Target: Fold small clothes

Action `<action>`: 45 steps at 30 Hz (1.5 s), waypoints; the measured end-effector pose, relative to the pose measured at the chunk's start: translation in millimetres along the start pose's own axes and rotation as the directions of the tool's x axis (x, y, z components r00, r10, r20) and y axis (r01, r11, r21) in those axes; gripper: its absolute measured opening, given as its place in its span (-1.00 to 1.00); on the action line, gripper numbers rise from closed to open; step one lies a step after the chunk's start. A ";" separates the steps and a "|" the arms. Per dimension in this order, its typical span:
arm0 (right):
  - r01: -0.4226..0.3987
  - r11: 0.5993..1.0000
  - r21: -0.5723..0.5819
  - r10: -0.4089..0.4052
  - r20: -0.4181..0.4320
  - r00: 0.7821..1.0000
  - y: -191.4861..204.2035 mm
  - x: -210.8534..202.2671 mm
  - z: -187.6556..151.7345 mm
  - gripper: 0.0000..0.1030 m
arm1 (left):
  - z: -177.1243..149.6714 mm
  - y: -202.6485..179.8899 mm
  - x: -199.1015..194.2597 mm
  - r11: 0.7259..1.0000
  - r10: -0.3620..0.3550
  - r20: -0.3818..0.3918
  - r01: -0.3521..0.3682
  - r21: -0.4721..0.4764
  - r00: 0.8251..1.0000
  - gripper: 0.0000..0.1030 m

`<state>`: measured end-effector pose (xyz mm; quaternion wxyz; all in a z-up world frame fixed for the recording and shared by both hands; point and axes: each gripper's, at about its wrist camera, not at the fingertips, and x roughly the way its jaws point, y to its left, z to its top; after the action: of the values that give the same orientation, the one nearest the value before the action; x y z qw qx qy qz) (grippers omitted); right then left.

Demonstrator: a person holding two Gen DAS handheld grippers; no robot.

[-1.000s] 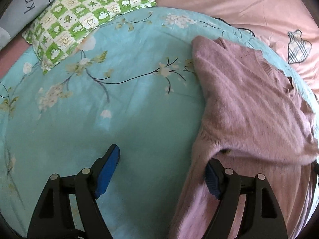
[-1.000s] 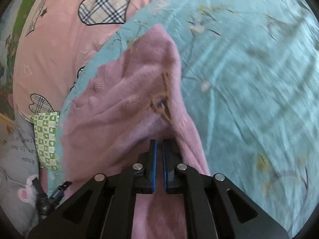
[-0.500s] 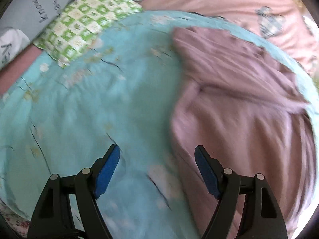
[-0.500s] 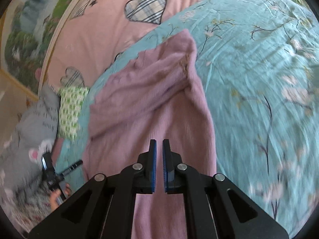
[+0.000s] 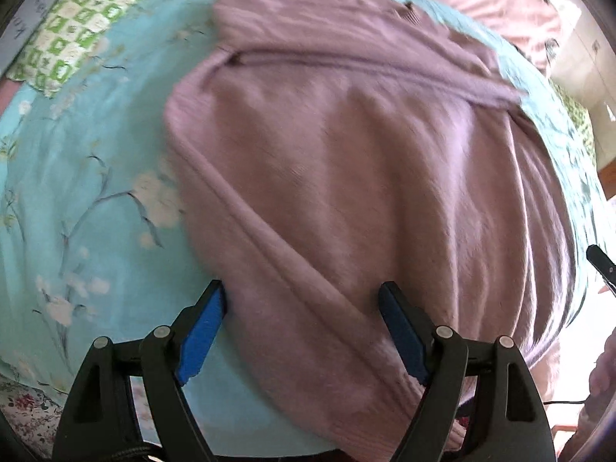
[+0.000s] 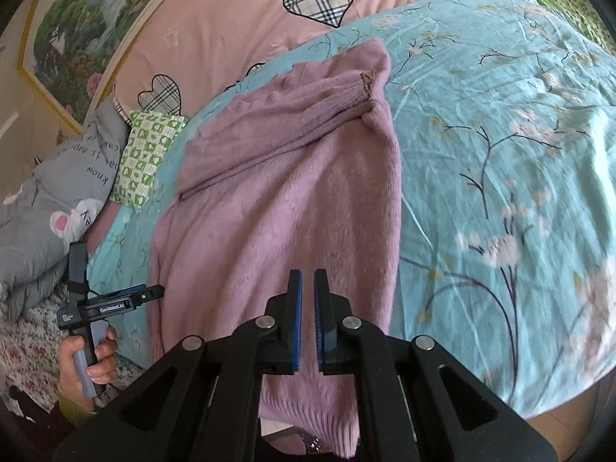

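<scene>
A mauve knit sweater (image 5: 365,161) lies spread on the turquoise floral sheet (image 5: 77,177), with one sleeve folded across its upper part. Its ribbed hem hangs over the near bed edge (image 6: 308,419). My left gripper (image 5: 304,331) is open and empty, its jaws straddling the sweater's near left side. My right gripper (image 6: 307,319) is shut with nothing between the pads, hovering above the sweater (image 6: 277,200) near its hem. The left gripper also shows in the right wrist view (image 6: 111,300), held by a hand at the sweater's left edge.
A green checked pillow (image 5: 77,27) and a grey printed quilt (image 6: 50,192) lie at the left. A pink duvet with plaid hearts (image 6: 238,11) lies beyond the sweater. A framed picture (image 6: 77,23) hangs behind. The bed edge runs along the near side.
Both grippers have pulled back toward the near bed edge. The left gripper moved right, over the sweater's side. The right gripper stayed shut; the sleeve now lies folded across the sweater.
</scene>
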<state>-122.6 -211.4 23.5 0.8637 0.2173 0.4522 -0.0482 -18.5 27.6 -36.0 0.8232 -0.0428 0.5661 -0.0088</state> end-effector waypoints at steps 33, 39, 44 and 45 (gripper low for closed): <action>-0.254 0.960 -0.121 0.232 -0.169 0.958 -10.7 18.2 -94.5 -0.36 | -112.7 36.7 -17.5 0.994 -0.081 0.057 0.077 0.072 0.995 0.00; -0.221 0.971 -0.096 0.199 -0.199 0.960 -9.7 39.6 -112.2 -0.85 | -118.6 37.5 -25.1 0.991 -0.092 0.094 0.082 0.101 0.991 -0.88; -0.272 0.961 -0.049 0.270 -0.055 0.961 -31.0 -12.4 -100.3 -0.88 | -129.1 72.7 -43.7 0.995 -0.094 0.155 0.090 0.033 0.983 -0.91; -0.273 0.961 -0.035 0.271 -0.043 0.962 -37.9 -21.9 -98.2 -0.88 | -131.9 78.7 -42.8 0.994 -0.109 0.153 0.108 0.015 0.982 -0.91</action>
<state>-220.7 -206.9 -20.2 0.8578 0.2605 0.4350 0.0843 -159.6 100.7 -49.4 0.8627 -0.0715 0.4979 -0.0523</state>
